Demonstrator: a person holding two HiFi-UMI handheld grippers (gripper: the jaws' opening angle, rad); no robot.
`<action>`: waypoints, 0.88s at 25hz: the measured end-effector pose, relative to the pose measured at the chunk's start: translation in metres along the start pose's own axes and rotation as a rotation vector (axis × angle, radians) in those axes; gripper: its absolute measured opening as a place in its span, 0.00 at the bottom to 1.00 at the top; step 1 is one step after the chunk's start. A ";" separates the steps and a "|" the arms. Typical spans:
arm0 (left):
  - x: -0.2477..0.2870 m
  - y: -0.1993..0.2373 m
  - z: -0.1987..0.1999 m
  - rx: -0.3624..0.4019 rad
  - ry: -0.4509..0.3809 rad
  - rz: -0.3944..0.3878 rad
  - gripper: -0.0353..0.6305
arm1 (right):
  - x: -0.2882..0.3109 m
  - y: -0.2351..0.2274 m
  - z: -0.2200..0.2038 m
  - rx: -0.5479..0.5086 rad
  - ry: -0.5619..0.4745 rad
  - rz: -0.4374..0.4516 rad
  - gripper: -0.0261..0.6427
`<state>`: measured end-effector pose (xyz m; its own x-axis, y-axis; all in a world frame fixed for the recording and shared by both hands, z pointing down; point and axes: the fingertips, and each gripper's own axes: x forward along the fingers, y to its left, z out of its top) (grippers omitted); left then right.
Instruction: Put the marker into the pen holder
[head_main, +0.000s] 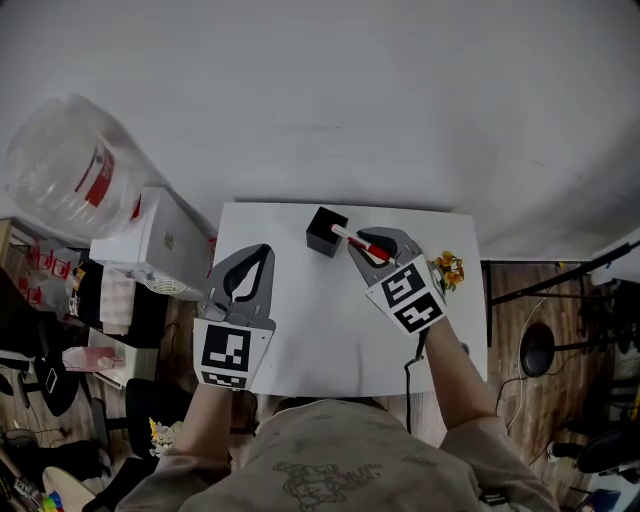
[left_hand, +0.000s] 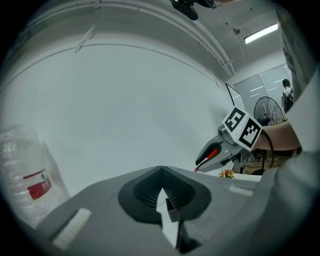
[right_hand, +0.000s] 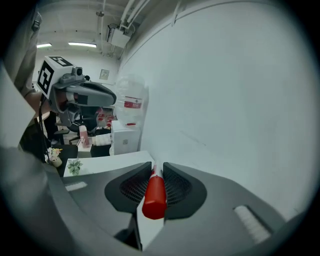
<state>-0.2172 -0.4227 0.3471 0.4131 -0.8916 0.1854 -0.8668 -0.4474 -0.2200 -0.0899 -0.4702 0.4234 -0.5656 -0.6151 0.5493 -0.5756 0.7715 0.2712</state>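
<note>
One red-and-white marker is pinched in the right tongs, its tip near one black square pen holder. The left tongs are pressed together, empty.

glossy red marker, matt black pen holder, smooth white table.

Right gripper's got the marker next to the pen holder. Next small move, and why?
Probably nudge the right gripper slightly toward the black pen holder and tilt the marker steeper. Its jaws are shut on the marker, whose white end just reaches the holder's rim, but it looks too slanted to drop in.
</note>
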 end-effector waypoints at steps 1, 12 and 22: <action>0.002 0.002 -0.002 0.004 0.006 0.001 0.06 | 0.010 -0.002 -0.002 -0.006 0.017 0.009 0.19; 0.037 0.000 -0.043 -0.021 0.083 -0.042 0.06 | 0.112 -0.008 -0.057 -0.058 0.252 0.110 0.19; 0.058 -0.003 -0.100 -0.086 0.205 -0.042 0.06 | 0.176 -0.013 -0.116 -0.052 0.409 0.201 0.19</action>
<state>-0.2184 -0.4663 0.4542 0.3915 -0.8355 0.3856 -0.8744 -0.4683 -0.1269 -0.1134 -0.5695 0.6077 -0.3779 -0.3454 0.8590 -0.4416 0.8827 0.1606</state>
